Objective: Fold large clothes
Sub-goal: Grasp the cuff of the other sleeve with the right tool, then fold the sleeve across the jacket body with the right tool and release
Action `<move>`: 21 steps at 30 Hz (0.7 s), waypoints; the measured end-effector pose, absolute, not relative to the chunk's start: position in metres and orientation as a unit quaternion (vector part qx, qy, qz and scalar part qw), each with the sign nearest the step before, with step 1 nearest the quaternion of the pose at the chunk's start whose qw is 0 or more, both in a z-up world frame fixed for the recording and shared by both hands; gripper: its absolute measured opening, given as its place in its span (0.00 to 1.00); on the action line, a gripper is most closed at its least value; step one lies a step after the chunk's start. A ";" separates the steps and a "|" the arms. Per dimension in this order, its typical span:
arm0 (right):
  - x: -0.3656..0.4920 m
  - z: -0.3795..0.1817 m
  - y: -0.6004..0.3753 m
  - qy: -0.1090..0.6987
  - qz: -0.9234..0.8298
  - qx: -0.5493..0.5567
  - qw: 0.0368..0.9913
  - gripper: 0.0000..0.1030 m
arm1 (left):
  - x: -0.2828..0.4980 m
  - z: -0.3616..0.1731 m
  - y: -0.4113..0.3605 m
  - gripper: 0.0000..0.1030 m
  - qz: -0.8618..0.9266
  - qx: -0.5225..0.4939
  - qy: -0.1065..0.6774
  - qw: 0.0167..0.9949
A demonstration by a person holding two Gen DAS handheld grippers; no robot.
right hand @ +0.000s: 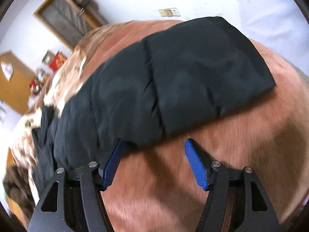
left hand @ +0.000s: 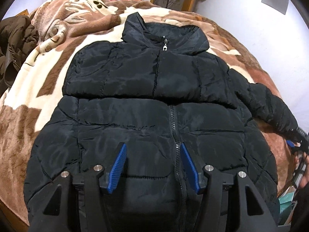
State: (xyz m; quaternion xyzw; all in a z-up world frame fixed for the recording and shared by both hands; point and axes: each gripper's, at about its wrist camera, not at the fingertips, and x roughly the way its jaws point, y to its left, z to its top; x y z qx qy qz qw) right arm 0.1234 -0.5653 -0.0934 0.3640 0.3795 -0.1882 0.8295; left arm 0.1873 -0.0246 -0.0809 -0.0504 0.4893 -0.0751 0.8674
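Black puffer jacket [left hand: 154, 104] lies face up on the brown-and-cream blanket [left hand: 48, 73], zipped, collar at the far end, hem nearest you. The body is spread flat; nothing on this side looks folded yet.

Your left gripper [left hand: 153, 166] hovers over the lower front of the jacket, jaws wide apart, straddling the zipper [left hand: 174, 127] line and holding nothing.

Your right gripper [right hand: 154, 161] is at the right sleeve [right hand: 173, 77], which lies stretched out over the blanket, away from the body. Jaws apart; the left blue pad [right hand: 113, 166] sits at the sleeve's near edge, the other over bare blanket. The right wrist view is smeared, so you cannot be sure whether the pad touches the fabric or is just beside it.

Step in hand, by my reading: the first sleeve fold, right side, with the grasp not yet made.

Next move likely calls for closing on the sleeve edge with a good bite of padding, then carrying it across the chest. The shell looks slick and puffy; a shallow pinch may slip. The left gripper could press the body down to stop it dragging.

A brown coat [left hand: 15, 42] lies heaped at the blanket's left edge, well apart from the jacket.
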 end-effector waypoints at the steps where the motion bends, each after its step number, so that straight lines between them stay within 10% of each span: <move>1: 0.123 -0.093 -0.569 0.369 -0.191 0.371 0.830 0.64 | 0.189 -0.083 -0.025 0.58 -0.073 -0.050 0.492 0.866; 7: 0.122 -0.090 -0.587 0.320 -0.211 0.416 0.825 0.64 | 0.192 -0.089 -0.021 0.58 -0.065 -0.058 0.499 0.862; 9: 0.123 -0.082 -0.587 0.323 -0.218 0.405 0.827 0.31 | 0.190 -0.088 -0.018 0.58 -0.065 -0.060 0.498 0.863; 12: 0.123 -0.059 -0.584 0.324 -0.205 0.391 0.837 0.16 | 0.186 -0.084 -0.013 0.58 -0.063 -0.064 0.492 0.866; 21: 0.138 0.059 -0.498 0.292 -0.096 0.282 0.909 0.11 | 0.179 -0.074 0.010 0.58 -0.049 -0.064 0.477 0.875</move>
